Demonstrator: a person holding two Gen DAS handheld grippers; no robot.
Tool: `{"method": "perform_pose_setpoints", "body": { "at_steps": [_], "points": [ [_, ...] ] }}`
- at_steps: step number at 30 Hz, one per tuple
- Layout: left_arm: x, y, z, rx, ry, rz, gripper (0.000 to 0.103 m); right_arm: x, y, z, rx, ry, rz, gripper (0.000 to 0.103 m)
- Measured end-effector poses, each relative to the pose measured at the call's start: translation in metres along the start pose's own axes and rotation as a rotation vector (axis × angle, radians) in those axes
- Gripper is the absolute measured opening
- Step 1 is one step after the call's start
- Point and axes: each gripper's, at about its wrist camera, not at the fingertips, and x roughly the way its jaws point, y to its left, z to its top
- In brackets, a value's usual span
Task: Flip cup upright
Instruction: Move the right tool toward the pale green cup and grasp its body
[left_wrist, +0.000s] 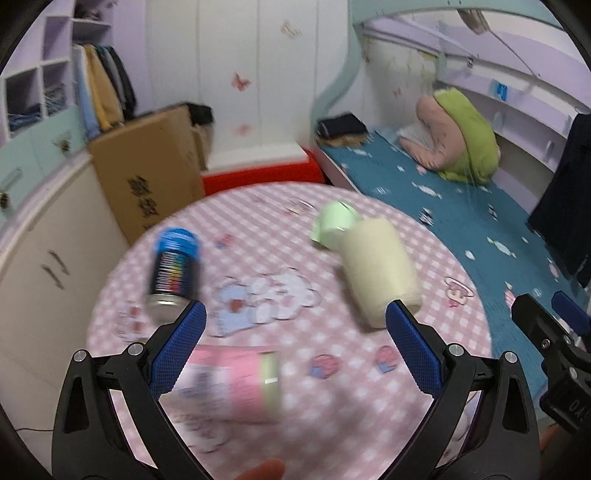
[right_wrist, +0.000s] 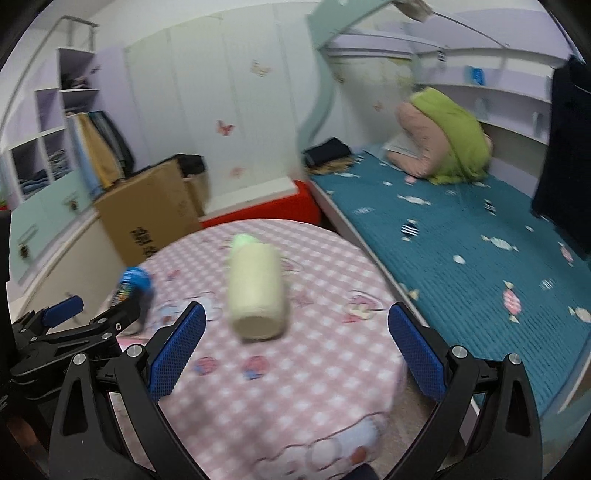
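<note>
Now the cream cup (left_wrist: 378, 267) is seen lying on its side on the round table (left_wrist: 436, 332), which is covered by a pink checked cloth. In the left wrist view the cup is placed right of centre, tilted, its near end just beside the right finger (left_wrist: 410, 343) of the left gripper (left_wrist: 295, 321). Whether that finger is touching the cup cannot be told through the blur. A pale green cup (left_wrist: 334, 225) is pressed against the cream cup's far end, also tipped over.

The left gripper's jaws are spread wide and nothing is held between them. A dark can with a blue top (left_wrist: 175, 269) is seen to the left, near the left finger, and a pink container with a green band (left_wrist: 236, 387) is laid on its side at the near edge, low between the fingers.

From the right wrist view the cream cup (right_wrist: 255, 291) is found lying lengthwise, its round end turned toward the camera, ahead of the right gripper (right_wrist: 295, 323) and slightly left of its midline. The right gripper is likewise released, jaws wide, nothing gripped, and the cup is kept apart from both blue pads. The left gripper (right_wrist: 85, 314) is caught at the left edge, with the blue-topped can (right_wrist: 135, 284) just behind it.

A bed with a teal sheet (right_wrist: 461, 258) is spread out on the right, and a cardboard box (left_wrist: 147, 173) is stood beyond the table on the far left.
</note>
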Motion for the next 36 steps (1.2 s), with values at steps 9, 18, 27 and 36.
{"method": "perform_pose_setpoints", "body": {
  "at_steps": [9, 18, 27, 36],
  "points": [
    [0.074, -0.059, 0.015, 0.039, 0.110, -0.057, 0.098, 0.028, -0.053, 0.001, 0.089, -0.012, -0.065, 0.096],
    [0.129, -0.078, 0.015, 0.043, 0.182, -0.006, 0.097, 0.055, -0.072, -0.004, 0.107, 0.034, -0.049, 0.096],
    [0.130, -0.073, 0.009, 0.002, 0.203, -0.044, 0.077, 0.069, -0.067, -0.006, 0.106, 0.068, -0.025, 0.096],
    [0.085, -0.050, -0.020, -0.056, 0.206, -0.042, 0.077, 0.067, -0.048, -0.012, 0.079, 0.106, 0.007, 0.096]
  ]
}}
